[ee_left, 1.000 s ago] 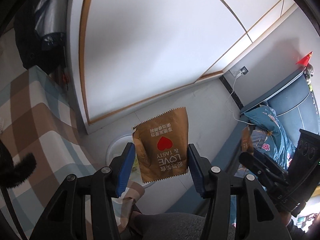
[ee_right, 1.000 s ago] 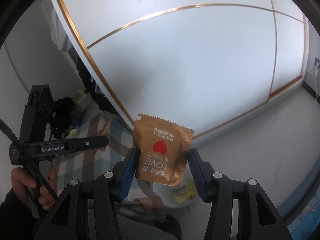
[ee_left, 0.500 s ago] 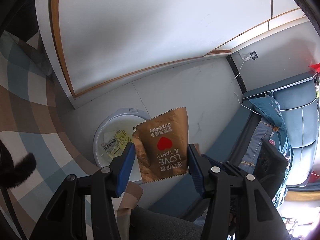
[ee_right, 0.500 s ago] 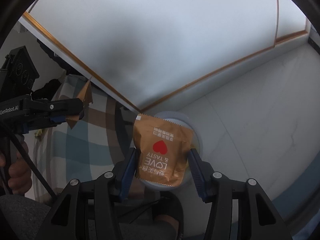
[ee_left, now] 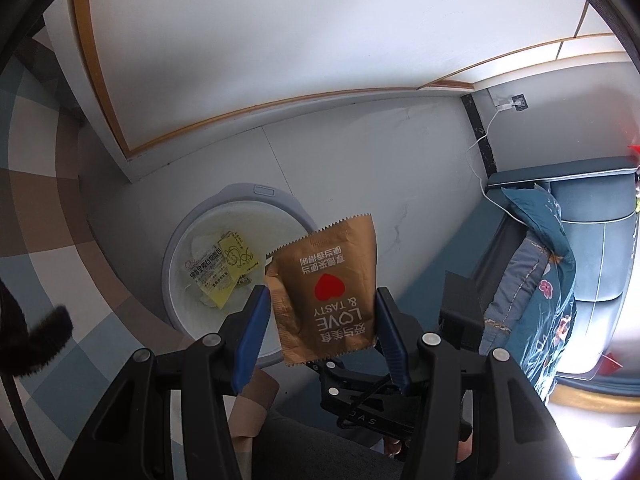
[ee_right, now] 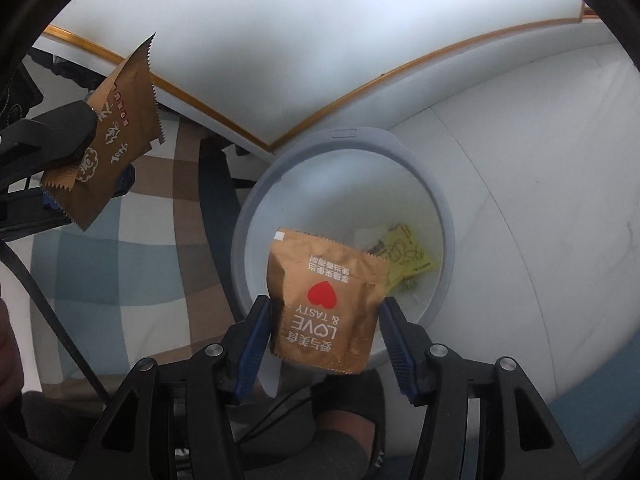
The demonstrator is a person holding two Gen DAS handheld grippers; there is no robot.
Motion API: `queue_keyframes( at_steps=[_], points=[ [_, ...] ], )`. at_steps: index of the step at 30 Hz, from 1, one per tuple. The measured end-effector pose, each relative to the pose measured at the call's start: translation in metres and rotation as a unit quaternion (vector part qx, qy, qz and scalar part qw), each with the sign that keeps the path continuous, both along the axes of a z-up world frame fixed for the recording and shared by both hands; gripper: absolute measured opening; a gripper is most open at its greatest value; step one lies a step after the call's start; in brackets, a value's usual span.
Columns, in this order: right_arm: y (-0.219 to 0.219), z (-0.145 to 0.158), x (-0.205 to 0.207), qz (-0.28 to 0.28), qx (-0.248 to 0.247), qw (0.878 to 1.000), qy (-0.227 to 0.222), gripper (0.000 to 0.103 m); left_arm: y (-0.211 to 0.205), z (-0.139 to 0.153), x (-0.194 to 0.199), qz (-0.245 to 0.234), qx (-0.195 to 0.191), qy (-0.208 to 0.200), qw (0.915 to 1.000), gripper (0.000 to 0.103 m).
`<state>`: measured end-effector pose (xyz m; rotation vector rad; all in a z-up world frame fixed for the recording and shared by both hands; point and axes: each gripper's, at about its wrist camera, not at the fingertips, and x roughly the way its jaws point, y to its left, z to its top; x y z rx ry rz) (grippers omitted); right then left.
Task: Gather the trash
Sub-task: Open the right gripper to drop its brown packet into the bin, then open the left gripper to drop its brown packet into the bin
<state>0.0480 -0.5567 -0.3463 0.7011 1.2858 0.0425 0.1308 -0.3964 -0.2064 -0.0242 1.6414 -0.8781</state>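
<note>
On the floor below both claws, largest thing first:

Wardrobe: white doors (ee_left: 280,40) with a thin wood trim, standing behind the bin.

Bed: checked cover (ee_right: 132,248) in brown, blue and cream, just beside the bin.

Sofa: blue (ee_left: 592,240), with a flowered pillow (ee_left: 536,272) on it, well apart from the bin.

Bin: round, pale grey rim (ee_right: 340,136), white inside, standing on the floor (ee_left: 360,168); yellow wrappers (ee_right: 408,256) lie at its bottom.

Left claw (ee_left: 320,320): clenched on a brown snack packet (ee_left: 328,284) with a red heart, held upright just beside the bin's rim, not over its middle.

Right claw (ee_right: 326,324): its jaws are opening, with a second brown packet (ee_right: 324,300) between them, puffed and hanging over the bin's mouth; a sliver of gap shows at the left pad, so the grip looks released.
</note>
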Motion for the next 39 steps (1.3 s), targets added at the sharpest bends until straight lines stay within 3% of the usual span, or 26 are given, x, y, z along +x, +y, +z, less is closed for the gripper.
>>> queue_keyframes(
  at_steps=[3,10,31,39],
  points=[
    [-0.003,-0.004,0.000,0.005,0.006,1.000,0.007,0.065,0.001,-0.004,0.004,0.011,0.005,0.011,0.9999,0.048],
    [-0.005,-0.008,0.000,-0.006,0.020,1.000,0.006,0.069,-0.003,-0.006,0.001,0.008,0.020,0.005,0.9998,0.048],
    [-0.050,0.044,-0.044,-0.104,-0.026,0.993,-0.046,0.074,-0.019,-0.028,-0.009,-0.014,0.065,0.022,0.9975,0.048],
    [-0.056,0.056,-0.046,-0.121,-0.032,0.990,-0.062,0.076,-0.024,-0.037,-0.010,-0.015,0.086,0.031,0.9957,0.059]
  ],
)
